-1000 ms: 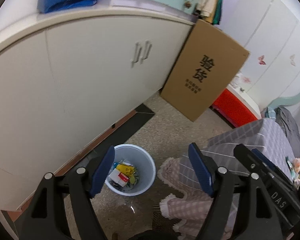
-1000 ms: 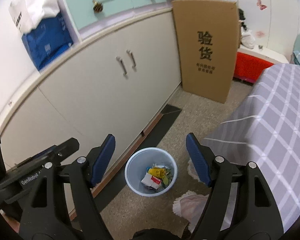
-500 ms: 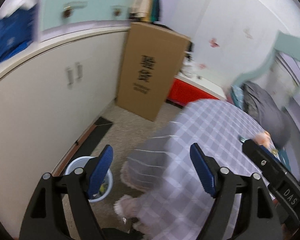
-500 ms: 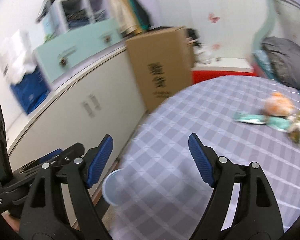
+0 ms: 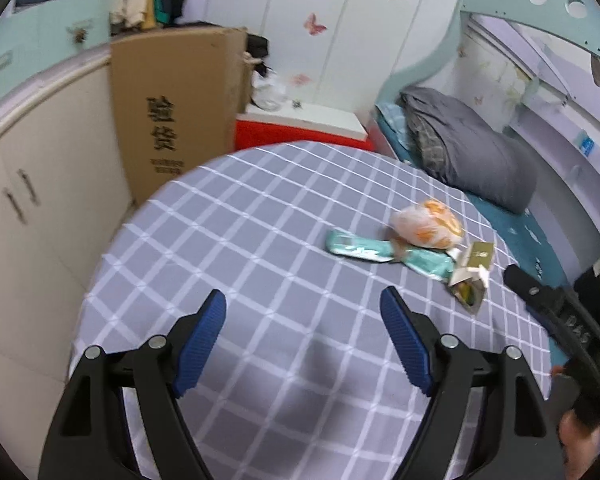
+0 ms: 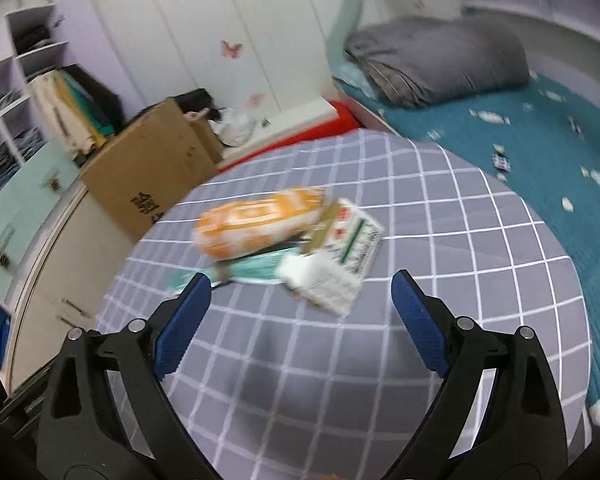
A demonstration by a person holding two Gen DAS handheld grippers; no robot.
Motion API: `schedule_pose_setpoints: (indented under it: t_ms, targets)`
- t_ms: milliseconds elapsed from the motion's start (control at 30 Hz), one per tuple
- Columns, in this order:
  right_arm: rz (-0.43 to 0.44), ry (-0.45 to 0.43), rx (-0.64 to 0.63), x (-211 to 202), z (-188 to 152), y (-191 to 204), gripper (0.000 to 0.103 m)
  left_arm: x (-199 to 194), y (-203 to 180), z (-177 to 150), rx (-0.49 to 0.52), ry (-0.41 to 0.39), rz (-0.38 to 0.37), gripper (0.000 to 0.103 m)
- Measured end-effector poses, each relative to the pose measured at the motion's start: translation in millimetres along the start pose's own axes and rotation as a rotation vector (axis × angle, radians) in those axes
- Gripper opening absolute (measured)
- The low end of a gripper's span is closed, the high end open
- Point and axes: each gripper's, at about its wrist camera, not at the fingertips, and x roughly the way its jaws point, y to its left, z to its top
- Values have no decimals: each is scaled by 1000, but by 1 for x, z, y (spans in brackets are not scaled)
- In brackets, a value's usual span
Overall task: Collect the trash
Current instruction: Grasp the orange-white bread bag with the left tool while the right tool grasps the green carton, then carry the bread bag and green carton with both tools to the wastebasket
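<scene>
Right wrist alone shows the carton's [image 6: 342,258] printed face, somewhat blurred.

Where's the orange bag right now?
On the checked cloth, ahead-left of the right gripper, the orange bag touches the teal wrappers and paper carton.

Your trash sits bunched mid-cloth: an orange-white bag [image 6: 256,220] overlapping teal wrappers [image 6: 256,270]. A flattened printed carton [image 6: 340,256] touches them, toward the bed-side edge.
</scene>
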Motion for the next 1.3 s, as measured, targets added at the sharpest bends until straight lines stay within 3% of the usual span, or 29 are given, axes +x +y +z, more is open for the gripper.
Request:
schedule_pose_setpoints:
  t_ms: [167,333,367,400,500,633,733,800,833,867,967,1133,1300]
  targets:
    - [-17,49,23,33,13,-14,90,23,-39,11,77,0,-3,78]
    - [32,106,18,54,15,-19,89,42,-69,26,177,-13,-12,78]
    - [36,114,-2,56,14,-18,84,45,-73,29,195,-13,-17,78]
    - [30,117,-19,57,13,-17,67,50,-79,32,221,-14,-21,78]
    - [33,115,-20,57,15,-23,47,66,-94,38,271,-7,-24,78]
    - [10,52,18,47,20,-39,41,85,-107,45,283,9,-37,78]
    - [19,42,47,45,22,-48,40,95,-114,48,279,28,-93,78]
    - [25,41,56,45,23,-50,40,101,-120,47,292,36,-92,77]
    - [24,40,54,45,23,-51,40,103,-125,44,301,34,-84,71]
    - [21,38,47,45,22,-50,40,105,-128,43,309,35,-80,55]
    - [17,32,41,44,22,-50,40,103,-133,40,317,15,-85,41]
    - [33,1,39,37,22,-44,38,76,-135,43,313,-83,-70,36]
    - [110,-50,49,21,21,-37,37,36,-120,51,281,-162,-21,36]
